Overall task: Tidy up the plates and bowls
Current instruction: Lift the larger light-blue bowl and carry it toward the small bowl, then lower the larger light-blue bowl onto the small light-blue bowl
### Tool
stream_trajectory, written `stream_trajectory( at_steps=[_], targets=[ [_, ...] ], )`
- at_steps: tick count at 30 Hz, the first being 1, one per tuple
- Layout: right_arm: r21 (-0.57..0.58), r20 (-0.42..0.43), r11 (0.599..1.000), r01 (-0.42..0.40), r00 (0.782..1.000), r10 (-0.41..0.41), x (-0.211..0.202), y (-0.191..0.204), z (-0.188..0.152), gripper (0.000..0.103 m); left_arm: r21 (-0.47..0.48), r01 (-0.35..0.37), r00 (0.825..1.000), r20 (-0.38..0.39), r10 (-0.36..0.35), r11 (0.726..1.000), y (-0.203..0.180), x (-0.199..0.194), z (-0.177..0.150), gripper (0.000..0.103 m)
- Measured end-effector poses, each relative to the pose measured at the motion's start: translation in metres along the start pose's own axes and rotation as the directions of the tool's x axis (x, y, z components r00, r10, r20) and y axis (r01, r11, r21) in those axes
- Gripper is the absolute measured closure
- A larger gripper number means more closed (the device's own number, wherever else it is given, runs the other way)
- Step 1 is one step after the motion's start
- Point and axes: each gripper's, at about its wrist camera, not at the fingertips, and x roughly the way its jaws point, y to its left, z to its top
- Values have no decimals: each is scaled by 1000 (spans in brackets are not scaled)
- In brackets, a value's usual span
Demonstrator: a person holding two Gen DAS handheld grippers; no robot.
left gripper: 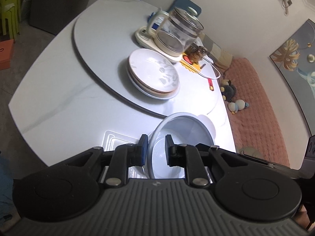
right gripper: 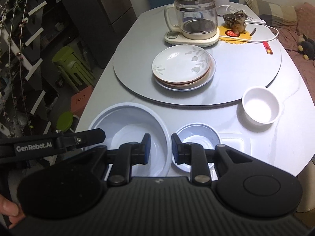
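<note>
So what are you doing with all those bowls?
A person with two grippers is tidying dishes on the table. The left gripper and right gripper have open fingers astride opposite sides of the big bowl, not clamped. A small bowl sits beside it, a white bowl farther off, and plates are stacked on the turntable.

Leaf-patterned cream plate [right gripper: 181,64], white bowl [right gripper: 260,106]

Glass kettle [right gripper: 195,17] on base, dog figurine [right gripper: 239,22] on yellow mat [right gripper: 234,36], red pen [right gripper: 267,47] atop turntable [right gripper: 246,72]; green stools [right gripper: 69,66] nr table.
</note>
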Motion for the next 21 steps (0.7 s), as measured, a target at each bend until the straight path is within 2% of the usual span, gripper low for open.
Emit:
stream_trajectory(
  at_steps=[5,11,16,21],
  targets=[
    [12,-23,999,44,999,-43,11,-28,-1,77,35,5,1000,-28,-4,999,-21,34,-3,83],
    [36,-72,998,45,996,-42,36,-60,-2,77,30,-42,996,-77,44,999,-34,79,-7,83],
    [66,-118,996,65,991,-57,67,-77,-3,77,29,-69,992,-108,72,997,-32,111,-1,83],
    [51,-125,997,65,990,-58,90,-84,-4,77,58,-100,985,-134,107,993,-27,138,-1,83]
  ],
)
